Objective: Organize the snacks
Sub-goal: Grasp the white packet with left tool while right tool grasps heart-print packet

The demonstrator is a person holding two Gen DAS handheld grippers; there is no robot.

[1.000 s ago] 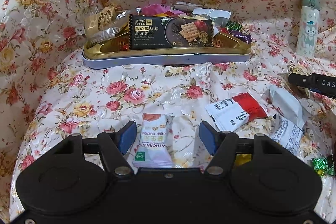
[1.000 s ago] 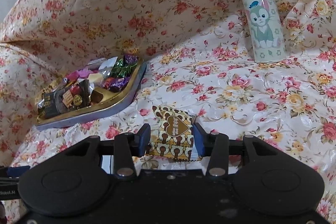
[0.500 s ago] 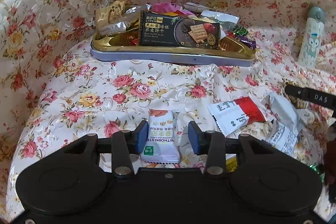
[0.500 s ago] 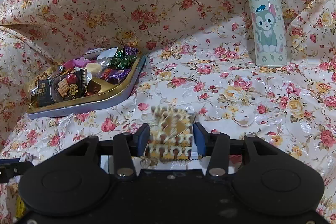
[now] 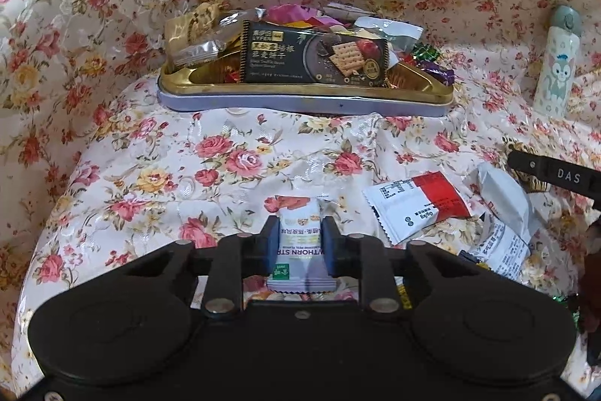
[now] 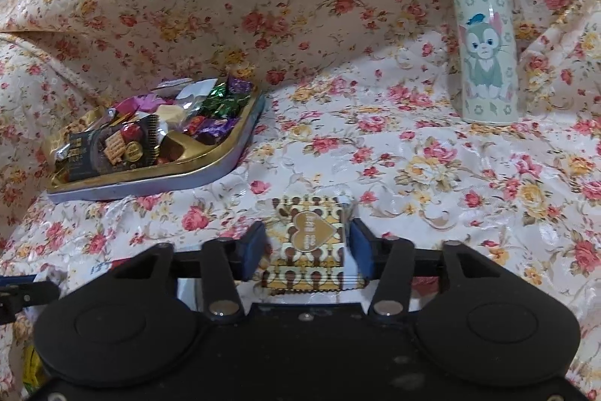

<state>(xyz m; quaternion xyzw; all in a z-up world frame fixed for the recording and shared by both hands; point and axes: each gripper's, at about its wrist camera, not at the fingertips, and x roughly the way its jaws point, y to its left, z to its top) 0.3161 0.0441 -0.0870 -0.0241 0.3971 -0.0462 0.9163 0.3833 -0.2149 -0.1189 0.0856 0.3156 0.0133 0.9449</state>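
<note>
Already my left claw (image 5: 296,245) is pinching a white packet (image 5: 298,250) and my right claw (image 6: 306,250) is holding a gold packet (image 6: 310,237); the tray (image 5: 300,98) is filling, though several wrappers (image 5: 417,207) are lying loose.

"WTHORN STR" on white packet (image 5: 300,252); "DAS" on black bar (image 5: 556,173).

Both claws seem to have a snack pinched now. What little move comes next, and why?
Probably a lift toward the tray. The left gripper is clamped on the hawthorn packet, the right gripper grips the heart-patterned packet, and both packets sit low over the floral cloth, outside the tray.
</note>
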